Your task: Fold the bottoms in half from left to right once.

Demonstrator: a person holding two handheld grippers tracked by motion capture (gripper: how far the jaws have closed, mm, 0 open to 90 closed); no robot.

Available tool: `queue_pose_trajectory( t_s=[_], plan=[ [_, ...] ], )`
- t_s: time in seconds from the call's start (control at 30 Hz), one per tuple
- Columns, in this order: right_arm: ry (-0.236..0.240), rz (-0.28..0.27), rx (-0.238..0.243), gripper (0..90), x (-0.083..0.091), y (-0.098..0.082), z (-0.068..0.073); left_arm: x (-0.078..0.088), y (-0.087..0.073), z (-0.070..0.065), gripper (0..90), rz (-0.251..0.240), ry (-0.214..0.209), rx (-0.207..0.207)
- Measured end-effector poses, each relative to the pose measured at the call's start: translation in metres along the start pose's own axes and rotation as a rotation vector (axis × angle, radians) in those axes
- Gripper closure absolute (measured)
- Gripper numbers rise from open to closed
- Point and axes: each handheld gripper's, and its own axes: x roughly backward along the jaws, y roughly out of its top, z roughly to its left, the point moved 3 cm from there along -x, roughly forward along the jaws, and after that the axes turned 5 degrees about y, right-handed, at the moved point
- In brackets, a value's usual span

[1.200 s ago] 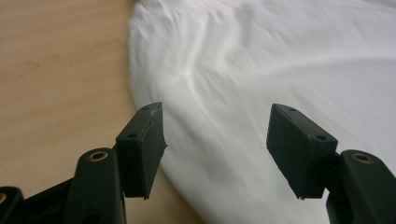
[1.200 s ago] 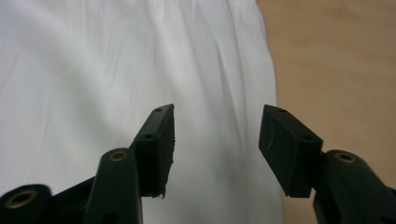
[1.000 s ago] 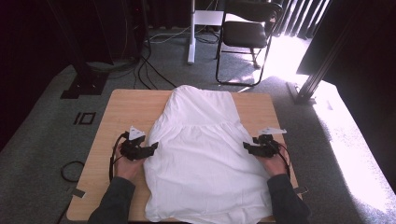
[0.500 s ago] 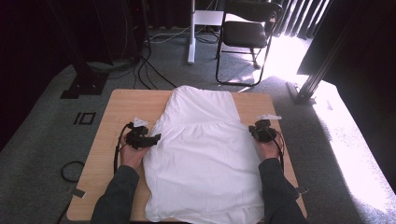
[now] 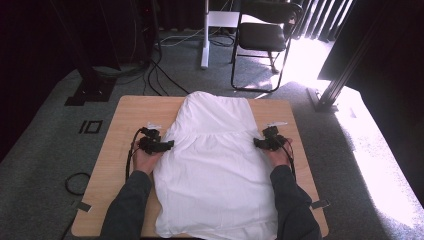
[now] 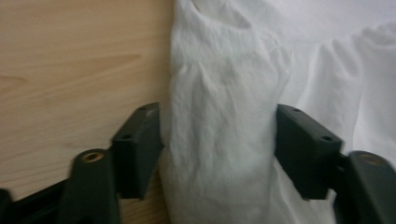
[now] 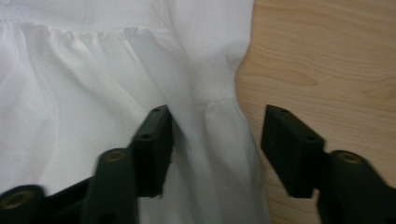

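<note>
A white garment [image 5: 215, 170] lies flat along the wooden table [image 5: 125, 112], with a gathered seam across its middle. My left gripper [image 5: 168, 145] lies at its left edge by that seam. In the left gripper view, a raised fold of the cloth [image 6: 219, 116] fills the gap of this gripper [image 6: 219, 140]; its jaws have just been closing but do not clamp the fold. My right gripper [image 5: 257, 142] lies at the right edge. Its jaws [image 7: 217, 140] have just been opening and straddle the garment's edge [image 7: 210, 121], one finger [image 7: 154, 144] on the cloth, the other [image 7: 289, 144] over bare wood.
Bare wood [image 5: 295, 125] runs down both sides of the garment. A black chair [image 5: 265, 35] and a white stand [image 5: 205, 35] are on the carpet beyond the table's far edge, with cables [image 5: 160, 70] at the left. Sunlight falls on the floor at the right.
Both hands have slid forward along the garment's side edges to the gathered seam and turned inward. The garment has kept its place.
</note>
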Motion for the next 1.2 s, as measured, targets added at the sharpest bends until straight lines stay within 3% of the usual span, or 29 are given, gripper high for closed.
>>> queue_pose_trajectory(
  t_s=[0.1, 0.17, 0.23, 0.27, 0.37, 0.5, 0.67, 0.77, 0.9, 0.97, 1.03, 1.07, 1.1, 1.13, 1.2],
  plan=[
    [0.016, 0.008, -0.015, 60.5, -0.002, -0.003, 0.001, -0.007, -0.005, -0.004, 59.8, 0.023, -0.004, -0.044],
    [0.014, 0.004, -0.005, 75.9, -0.003, -0.007, 0.003, -0.005, -0.008, -0.007, 76.6, 0.022, -0.01, -0.047],
    [0.04, 0.003, -0.028, 86.4, 0.0, -0.01, 0.004, -0.001, -0.013, -0.008, 83.7, 0.025, -0.015, -0.04],
    [0.042, 0.005, -0.035, 87.4, 0.002, -0.012, 0.005, 0.002, -0.016, -0.009, 84.4, 0.027, -0.019, -0.043],
    [0.054, 0.01, -0.03, 87.9, 0.01, -0.022, 0.009, 0.016, -0.03, -0.01, 84.8, 0.029, -0.034, -0.031],
    [0.098, -0.007, -0.056, 87.9, 0.027, -0.045, 0.016, 0.038, -0.052, -0.018, 84.4, 0.042, -0.026, -0.081],
    [0.121, 0.004, -0.046, 87.1, 0.054, -0.078, 0.034, 0.068, -0.08, -0.032, 83.1, 0.048, -0.016, -0.126],
    [0.124, 0.015, -0.025, 86.2, 0.071, -0.097, 0.043, 0.081, -0.099, -0.037, 82.6, 0.05, -0.037, -0.129],
    [0.145, 0.013, -0.042, 86.1, 0.089, -0.12, 0.049, 0.094, -0.117, -0.038, 82.2, 0.047, -0.079, -0.106],
    [0.159, 0.025, -0.048, 85.6, 0.097, -0.128, 0.053, 0.098, -0.122, -0.04, 81.6, 0.05, -0.099, -0.117],
    [0.161, 0.045, -0.048, 79.3, 0.103, -0.132, 0.054, 0.102, -0.123, -0.042, 74.4, 0.021, -0.115, -0.124],
    [0.162, 0.046, -0.048, 70.3, 0.105, -0.131, 0.054, 0.104, -0.121, -0.042, 65.3, -0.011, -0.113, -0.125],
    [0.163, 0.03, -0.035, 59.9, 0.108, -0.128, 0.054, 0.105, -0.118, -0.04, 57.6, -0.027, -0.103, -0.112],
    [0.151, -0.001, -0.015, 54.9, 0.111, -0.122, 0.053, 0.106, -0.114, -0.037, 56.0, -0.041, -0.1, -0.102],
    [0.15, -0.058, 0.0, 53.0, 0.115, -0.104, 0.053, 0.108, -0.105, -0.033, 50.7, -0.076, -0.085, -0.079]
  ],
)
